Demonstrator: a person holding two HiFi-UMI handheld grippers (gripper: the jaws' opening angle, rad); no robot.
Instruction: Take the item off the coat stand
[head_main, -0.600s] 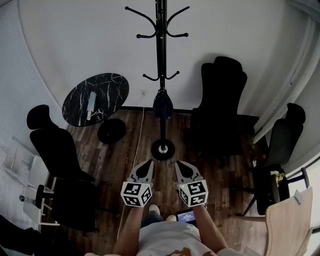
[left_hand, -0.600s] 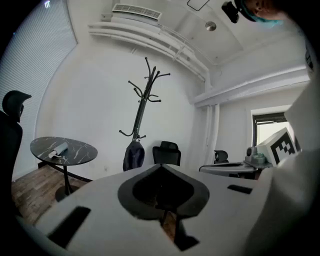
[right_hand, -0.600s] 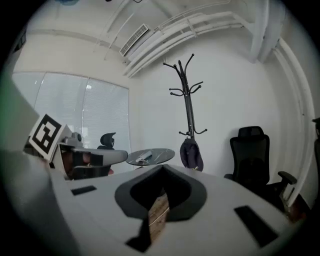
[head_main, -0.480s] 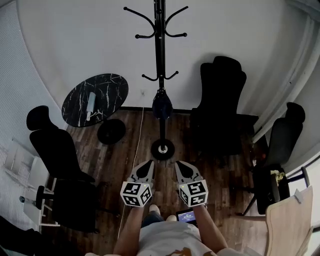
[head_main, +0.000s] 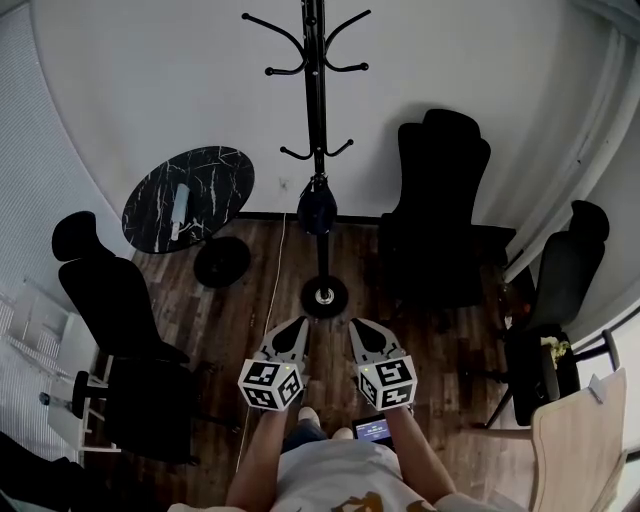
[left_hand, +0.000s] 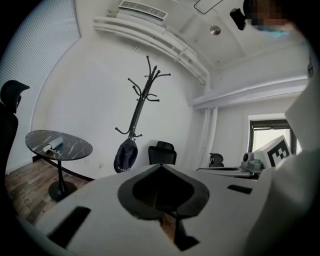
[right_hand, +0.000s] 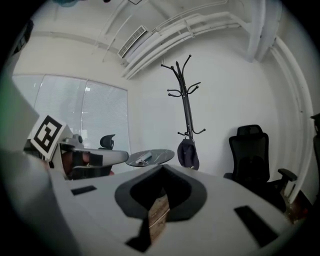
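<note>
A dark cap (head_main: 316, 212) is seen hanging from one of the lower hooks of the black coat stand (head_main: 315, 110), close against the pole. The stand's round base (head_main: 324, 296) is set on the wooden floor (head_main: 250, 320) near its far edge, by the white wall.

The left gripper (head_main: 297, 325) and the right gripper (head_main: 358, 327) are held side by side, nearly level, in front of the person at the near edge of the floor. Both are pointed toward the stand and are kept well apart from it and from the cap. In the left gripper view and in the right gripper view alike, the jaws are seen brought together tip to tip, with nothing caught between them.

A round marble-topped table (head_main: 215, 175) is placed left of the stand, with a small pale object (head_main: 181, 205) lying on its top. A black office chair (head_main: 440, 220) is placed just right of the stand, against the wall.
</note>
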